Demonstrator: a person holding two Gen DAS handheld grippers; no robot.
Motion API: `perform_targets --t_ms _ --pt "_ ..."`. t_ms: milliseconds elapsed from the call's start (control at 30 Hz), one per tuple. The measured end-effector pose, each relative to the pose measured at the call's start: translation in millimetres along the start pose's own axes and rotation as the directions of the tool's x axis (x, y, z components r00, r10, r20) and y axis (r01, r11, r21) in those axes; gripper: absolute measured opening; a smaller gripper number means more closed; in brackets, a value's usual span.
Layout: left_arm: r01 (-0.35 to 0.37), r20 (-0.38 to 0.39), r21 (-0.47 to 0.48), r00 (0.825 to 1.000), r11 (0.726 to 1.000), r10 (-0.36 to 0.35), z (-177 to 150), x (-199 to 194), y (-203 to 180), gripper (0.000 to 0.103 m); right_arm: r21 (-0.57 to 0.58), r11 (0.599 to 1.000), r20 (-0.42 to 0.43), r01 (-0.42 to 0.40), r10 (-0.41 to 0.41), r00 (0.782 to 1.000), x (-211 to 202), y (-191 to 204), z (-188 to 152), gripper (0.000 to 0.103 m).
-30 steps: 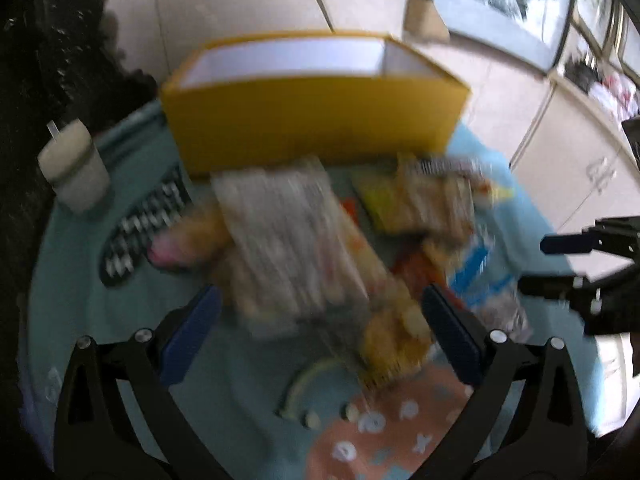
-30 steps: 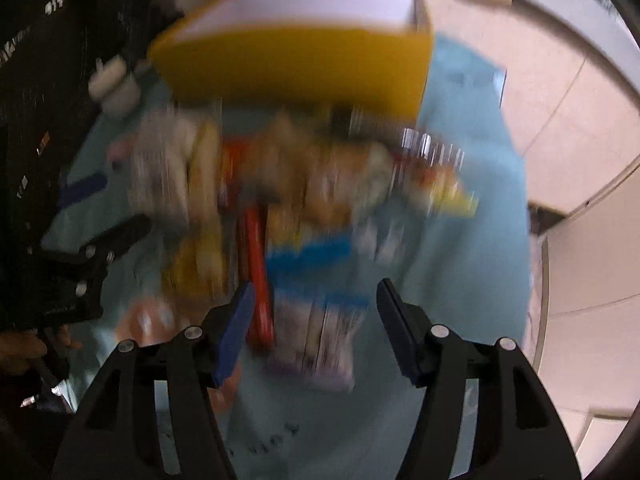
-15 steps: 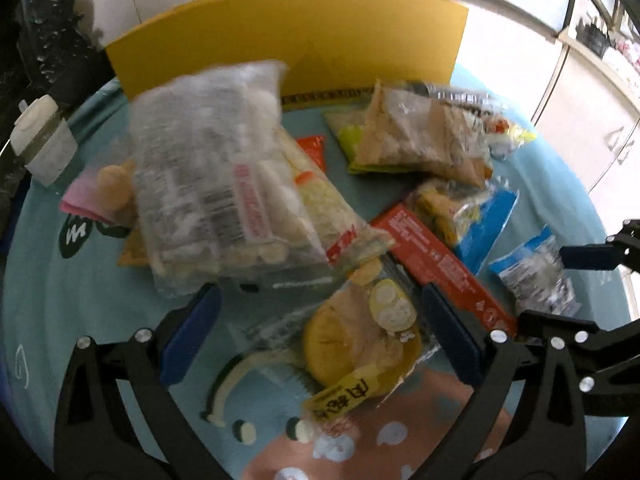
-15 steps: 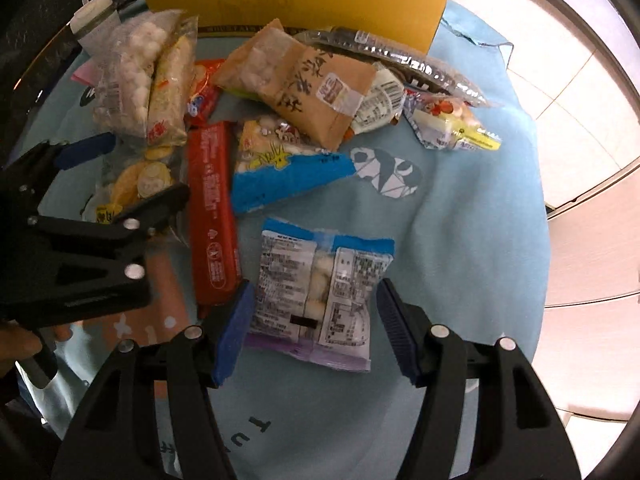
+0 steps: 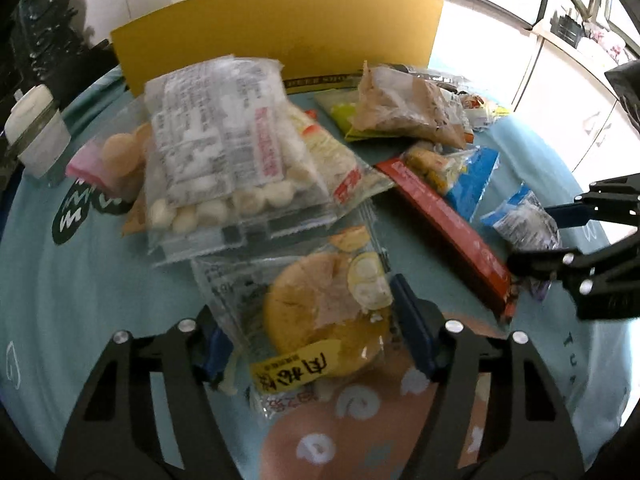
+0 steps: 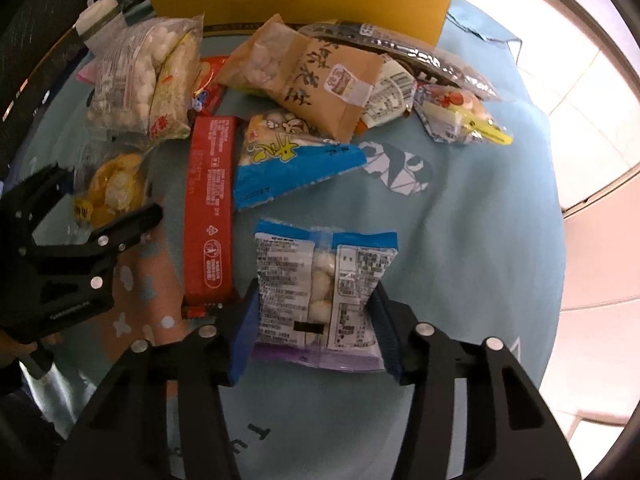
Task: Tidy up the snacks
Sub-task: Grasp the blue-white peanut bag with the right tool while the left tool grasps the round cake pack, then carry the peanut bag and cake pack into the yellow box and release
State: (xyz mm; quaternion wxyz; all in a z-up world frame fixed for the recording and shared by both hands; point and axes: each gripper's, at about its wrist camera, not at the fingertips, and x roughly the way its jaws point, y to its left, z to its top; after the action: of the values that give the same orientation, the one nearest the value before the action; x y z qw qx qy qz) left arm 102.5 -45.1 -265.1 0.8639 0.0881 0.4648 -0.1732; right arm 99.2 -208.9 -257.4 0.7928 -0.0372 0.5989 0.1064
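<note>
Snacks lay scattered on the teal cloth (image 6: 480,220) covering the desk, in front of the yellow box (image 5: 280,36) at the far side, and both grippers were closing on a packet at once.

On the left, the left gripper (image 5: 308,332) had its jaws closing around the clear cookie packet (image 5: 316,312), which sat between the blue pads with its yellow label nearest the camera. Whether the pads already pressed the wrapper could not be told. That packet's far edge was tucked under the bag of white puffs (image 5: 216,152), so it would be best drawn out toward the near side before lifting, or the pile would likely shift.

Between the two grippers lay the long red bar (image 6: 210,208) and the blue-and-white bag (image 6: 288,160), both untouched.

On the right, the right gripper (image 6: 312,336) was closing on the blue-topped packet (image 6: 324,288), which lay lengthwise between its jaws, the near end deep between the pads. The pads stood against the packet's sides, the wrapper narrowing between them. A gentle squeeze on the wrapper's edges seemed wise, since the round pieces inside could crush.
</note>
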Motion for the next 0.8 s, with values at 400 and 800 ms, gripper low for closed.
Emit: perform_targets --t_ms 400,800 --pt "0.018 0.085 -0.107 0.996 0.994 -0.009 -6.1 -51.3 32.5 0.064 0.038 0.998 0.068 -0.059 0.056 0.996 -41.6 -13.3 -10.1 0.050" --pt "0.001 0.166 -0.157 0.986 0.988 0.026 18.4 -104.1 43.3 0.064 0.022 0.996 0.200 -0.092 0.086 0.976 -96.7 8.1 14.8 0.050"
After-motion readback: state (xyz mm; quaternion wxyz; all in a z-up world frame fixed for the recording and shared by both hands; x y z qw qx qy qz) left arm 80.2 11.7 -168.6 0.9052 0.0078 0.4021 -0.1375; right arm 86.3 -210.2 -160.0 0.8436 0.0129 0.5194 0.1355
